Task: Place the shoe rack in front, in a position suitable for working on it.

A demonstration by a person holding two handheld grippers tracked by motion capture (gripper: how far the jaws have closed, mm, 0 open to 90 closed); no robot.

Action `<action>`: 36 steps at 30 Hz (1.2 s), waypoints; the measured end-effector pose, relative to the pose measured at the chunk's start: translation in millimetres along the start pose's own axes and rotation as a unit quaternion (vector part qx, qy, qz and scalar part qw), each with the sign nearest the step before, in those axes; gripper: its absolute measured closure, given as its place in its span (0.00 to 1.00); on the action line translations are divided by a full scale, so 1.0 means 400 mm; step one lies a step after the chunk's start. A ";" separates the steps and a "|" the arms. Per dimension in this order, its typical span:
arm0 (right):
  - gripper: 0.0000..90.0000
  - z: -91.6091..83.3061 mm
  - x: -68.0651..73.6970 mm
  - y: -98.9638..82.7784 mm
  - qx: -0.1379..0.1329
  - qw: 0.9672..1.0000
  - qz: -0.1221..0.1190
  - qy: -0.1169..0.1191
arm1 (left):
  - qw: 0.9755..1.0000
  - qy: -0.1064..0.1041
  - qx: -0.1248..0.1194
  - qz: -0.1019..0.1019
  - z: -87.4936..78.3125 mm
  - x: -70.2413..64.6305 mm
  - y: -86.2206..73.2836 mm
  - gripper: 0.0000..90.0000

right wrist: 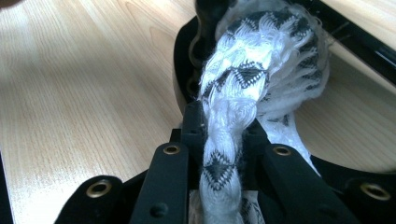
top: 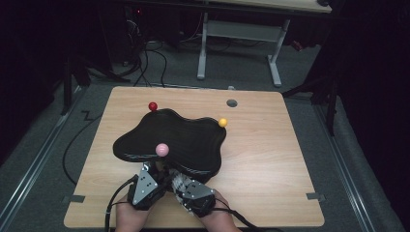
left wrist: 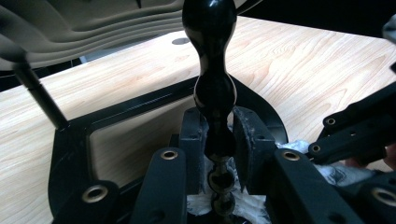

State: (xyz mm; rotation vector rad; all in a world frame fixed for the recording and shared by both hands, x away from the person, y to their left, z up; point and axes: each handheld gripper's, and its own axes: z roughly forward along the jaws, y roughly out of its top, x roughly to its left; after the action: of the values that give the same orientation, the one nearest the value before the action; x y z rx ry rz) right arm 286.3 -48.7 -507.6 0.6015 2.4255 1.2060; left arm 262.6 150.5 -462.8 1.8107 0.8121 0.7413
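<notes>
Left gripper is clamped on a black beaded post of the black stand at the table's near edge. Right gripper pinches a white patterned cloth, apparently touching the stand's base. Bare tabletop lies on both sides.

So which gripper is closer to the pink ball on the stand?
Left. The left gripper sits just below the pink ball, clamped on its black post; the right gripper is lower right, gripping white rope.
</notes>
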 end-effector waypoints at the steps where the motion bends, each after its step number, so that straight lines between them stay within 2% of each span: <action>1: 0.87 0.001 -0.001 -0.001 0.000 1.000 0.000 0.000 | 1.000 -0.002 -0.001 -0.001 -0.003 0.004 -0.002 0.83; 5: 0.87 -0.002 -0.008 -0.003 0.003 1.000 -0.003 -0.002 | 1.000 -0.004 0.000 -0.009 -0.015 0.027 -0.009 0.83; 9: 0.86 -0.010 -0.027 -0.013 0.008 1.000 0.005 -0.010 | 1.000 -0.001 0.003 -0.021 -0.028 0.053 -0.016 0.83; 13: 0.87 -0.013 -0.061 -0.028 0.018 0.999 0.006 -0.026 | 0.999 0.010 0.005 -0.031 -0.042 0.075 -0.024 0.83; 14: 0.87 -0.017 -0.081 -0.035 0.021 0.999 0.017 -0.035 | 0.999 0.012 0.003 -0.036 -0.044 0.079 -0.026 0.83; 15: 0.87 -0.017 -0.081 -0.035 0.021 0.999 0.017 -0.035 | 0.999 0.012 0.003 -0.039 -0.045 0.082 -0.027 0.83; 16: 0.86 -0.019 -0.104 -0.039 0.021 0.998 0.026 -0.044 | 0.999 0.012 0.003 -0.040 -0.046 0.085 -0.028 0.83; 17: 0.86 -0.019 -0.104 -0.039 0.021 0.998 0.026 -0.044 | 0.999 0.011 0.001 -0.041 -0.046 0.085 -0.029 0.83; 19: 0.86 -0.021 -0.128 -0.044 0.021 0.998 0.036 -0.055 | 0.999 0.014 0.002 -0.038 -0.046 0.083 -0.029 0.83; 20: 0.86 -0.022 -0.152 -0.047 0.023 0.996 0.050 -0.066 | 0.999 0.017 0.004 -0.035 -0.047 0.081 -0.029 0.83; 21: 0.86 -0.022 -0.152 -0.047 0.023 0.996 0.050 -0.066 | 0.999 0.020 0.004 -0.034 -0.048 0.079 -0.029 0.83; 25: 0.87 -0.019 -0.209 -0.052 0.025 0.993 0.074 -0.090 | 0.999 0.026 0.005 -0.036 -0.053 0.075 -0.032 0.83; 28: 0.87 -0.014 -0.252 -0.057 0.022 0.989 0.100 -0.107 | 0.999 0.028 0.006 -0.037 -0.058 0.073 -0.033 0.83; 31: 0.87 -0.008 -0.291 -0.061 0.021 0.985 0.113 -0.129 | 0.999 0.029 0.007 -0.034 -0.058 0.073 -0.033 0.83; 33: 0.87 -0.005 -0.309 -0.060 0.022 0.982 0.123 -0.141 | 0.999 0.027 0.006 -0.036 -0.058 0.074 -0.034 0.83; 36: 0.87 -0.002 -0.321 -0.065 0.022 0.981 0.126 -0.145 | 0.999 0.028 0.006 -0.036 -0.057 0.074 -0.034 0.83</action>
State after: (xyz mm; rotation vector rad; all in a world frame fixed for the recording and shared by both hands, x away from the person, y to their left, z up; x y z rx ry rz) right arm 388.9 -130.4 -511.5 1.0474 2.1822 1.0717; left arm 259.3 190.1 -464.1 1.7683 0.9151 0.7446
